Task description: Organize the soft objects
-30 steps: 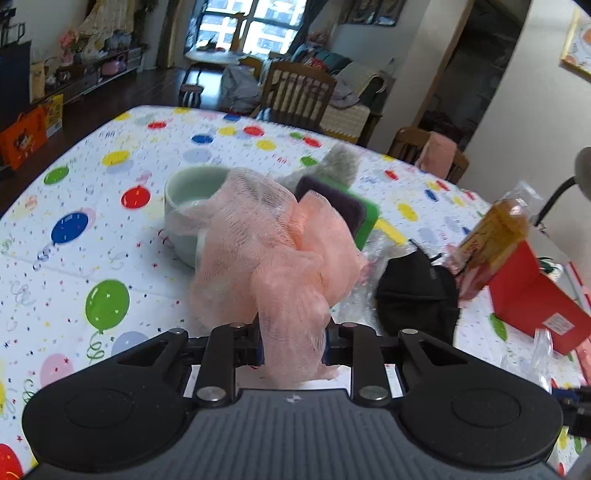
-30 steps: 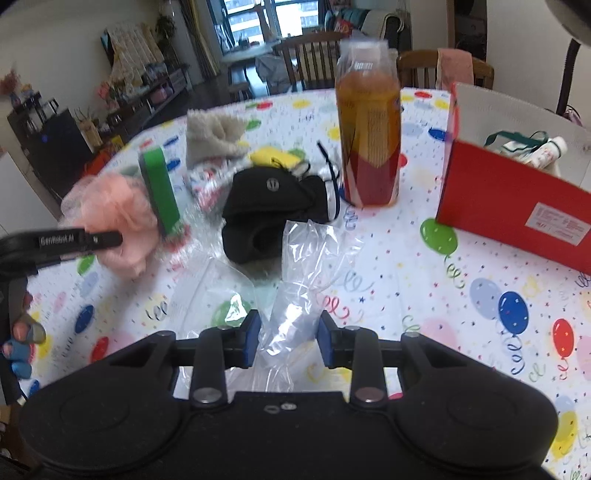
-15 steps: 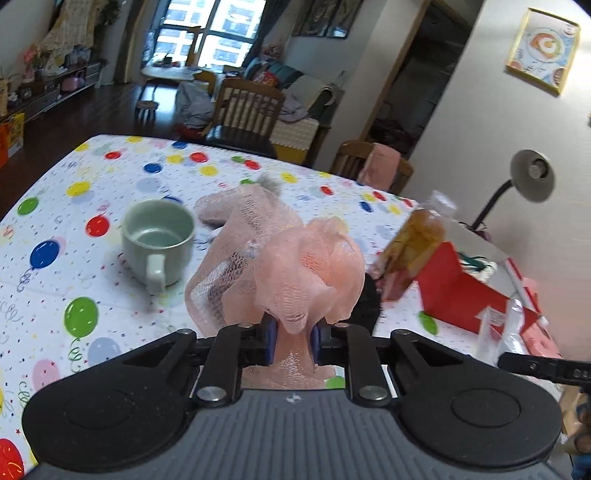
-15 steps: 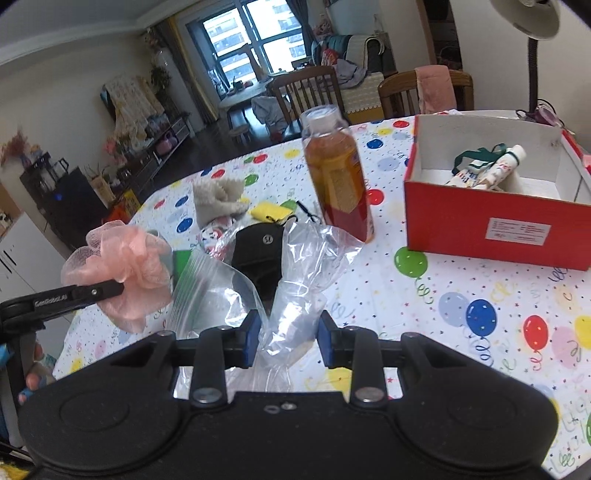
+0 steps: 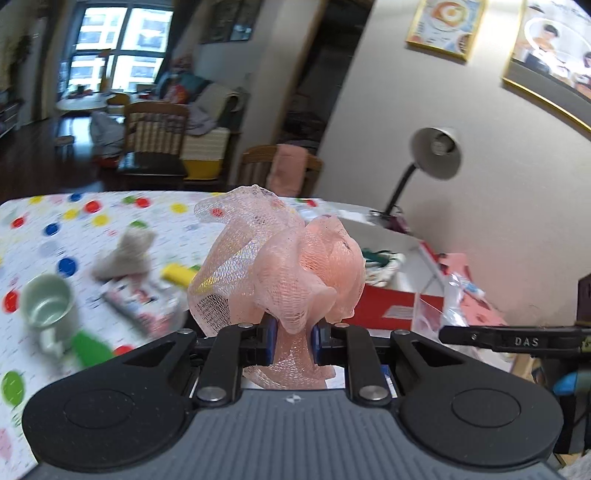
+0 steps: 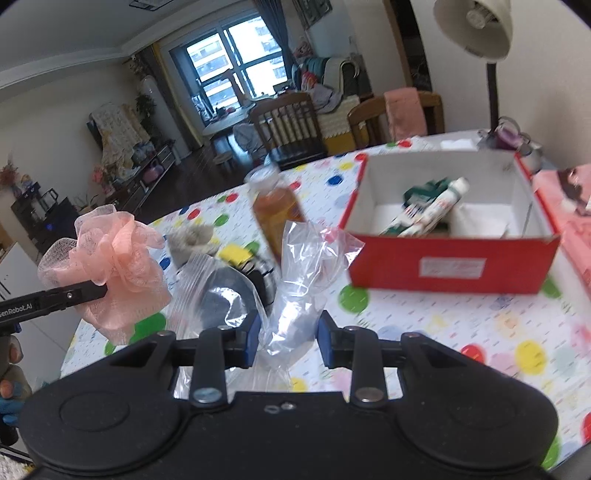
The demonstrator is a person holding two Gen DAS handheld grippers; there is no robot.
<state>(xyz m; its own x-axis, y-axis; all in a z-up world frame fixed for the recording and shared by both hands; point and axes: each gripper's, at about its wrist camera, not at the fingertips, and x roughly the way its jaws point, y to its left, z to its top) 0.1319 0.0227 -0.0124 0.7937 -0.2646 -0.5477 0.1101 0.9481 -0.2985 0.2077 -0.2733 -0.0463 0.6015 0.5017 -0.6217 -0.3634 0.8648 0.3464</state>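
Note:
My left gripper (image 5: 293, 341) is shut on a pink mesh bath pouf (image 5: 280, 258) and holds it in the air above the table. The pouf also shows in the right wrist view (image 6: 110, 266), at the left, clamped in the left gripper's fingers (image 6: 79, 295). My right gripper (image 6: 288, 338) is shut on a clear plastic zip bag (image 6: 295, 273) and holds it up above the table; the bag hangs open to the left (image 6: 207, 291). The bag shows at the right of the left wrist view (image 5: 450, 306).
A red open box (image 6: 454, 264) with tubes inside stands at the right. An amber bottle (image 6: 279, 214), a grey cloth (image 6: 190, 240), a yellow item (image 6: 236, 254) and a black pouch (image 6: 236, 291) lie behind the bag. A green mug (image 5: 48, 308) stands at left. A desk lamp (image 6: 480, 33) rises at back right.
Both grippers have risen above the table. The pouf has moved right toward the box and the bag. The bag has lifted further off the cloth.

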